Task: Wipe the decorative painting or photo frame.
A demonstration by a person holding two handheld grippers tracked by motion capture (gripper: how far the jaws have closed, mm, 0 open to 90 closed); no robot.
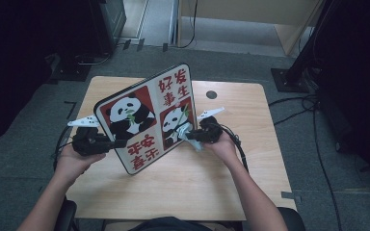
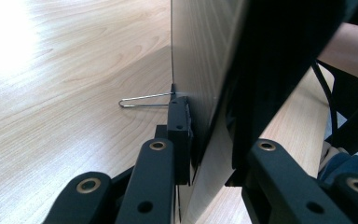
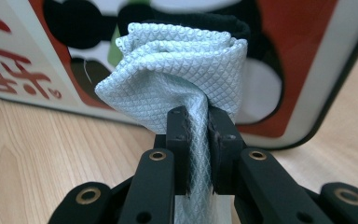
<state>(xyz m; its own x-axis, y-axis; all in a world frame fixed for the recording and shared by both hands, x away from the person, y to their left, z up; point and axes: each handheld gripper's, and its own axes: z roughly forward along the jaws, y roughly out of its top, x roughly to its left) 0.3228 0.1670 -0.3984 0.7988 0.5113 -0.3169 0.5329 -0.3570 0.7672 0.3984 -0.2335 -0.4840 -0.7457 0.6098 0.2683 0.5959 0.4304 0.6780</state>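
The left tongs [image 1: 118,143] clamp the panda board's [image 1: 147,115] nine-o'clock edge, propping it tilted over the bench [image 1: 231,173]; the right tongs [image 1: 191,136], clenched on the pale cloth [image 3: 177,74], press it against the board's three-o'clock panda for wiping.

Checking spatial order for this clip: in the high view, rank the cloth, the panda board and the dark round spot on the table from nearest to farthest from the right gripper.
1. Cloth: pinched in the right gripper, pressed on the board's face.
2. Panda board: just left of it, tilted up on edge.
3. Dark round spot: on the table's far side, beyond the gripper.
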